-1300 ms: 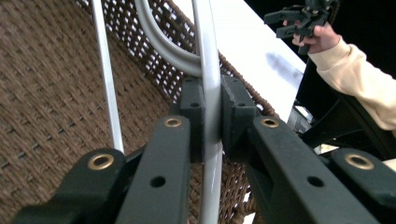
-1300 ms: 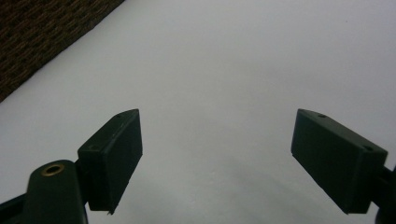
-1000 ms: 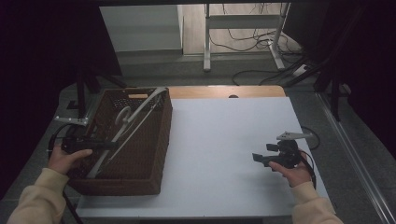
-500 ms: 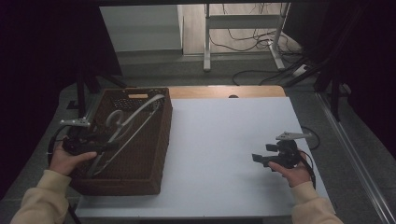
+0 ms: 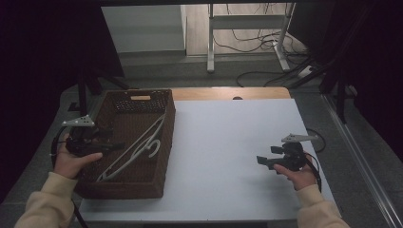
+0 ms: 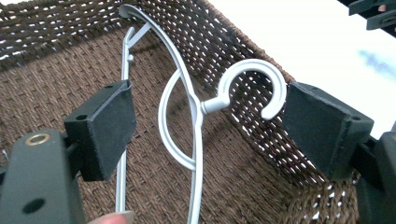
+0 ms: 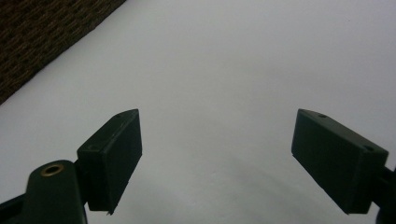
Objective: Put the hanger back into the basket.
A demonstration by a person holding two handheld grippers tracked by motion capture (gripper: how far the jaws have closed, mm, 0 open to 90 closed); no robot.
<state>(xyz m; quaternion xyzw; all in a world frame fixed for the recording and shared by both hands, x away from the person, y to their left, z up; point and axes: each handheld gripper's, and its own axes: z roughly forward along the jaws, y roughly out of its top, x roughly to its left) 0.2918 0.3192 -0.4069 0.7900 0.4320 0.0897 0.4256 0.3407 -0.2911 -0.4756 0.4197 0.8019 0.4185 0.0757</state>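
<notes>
My left tool (image 5: 111,146) has just been opening its jaws, and they now stand wide with nothing pressed between them. The white plastic clothes hanger (image 5: 134,151) lies released just ahead of it on the floor of the brown woven wicker basket (image 5: 123,189); in the left tool view its curled hook (image 6: 252,88) sits between the two pads, close to the right one, and leans on the basket's wall.

My worry is that hook. If I draw this tool back carelessly, a pad could catch the curl and drag the hanger up the wall or half out of the basket. The basket's near corner also sits close to the table edge, so a snag might shove it off.

To the right, my other tool (image 5: 266,160) hovers spread open and empty over the bare white table (image 5: 223,156), well apart from the basket, so it threatens nothing.

The table top is plain, matte and flat. Beyond it I see a grey floor, loose cables, a metal frame's legs, and dark surroundings on both sides.
</notes>
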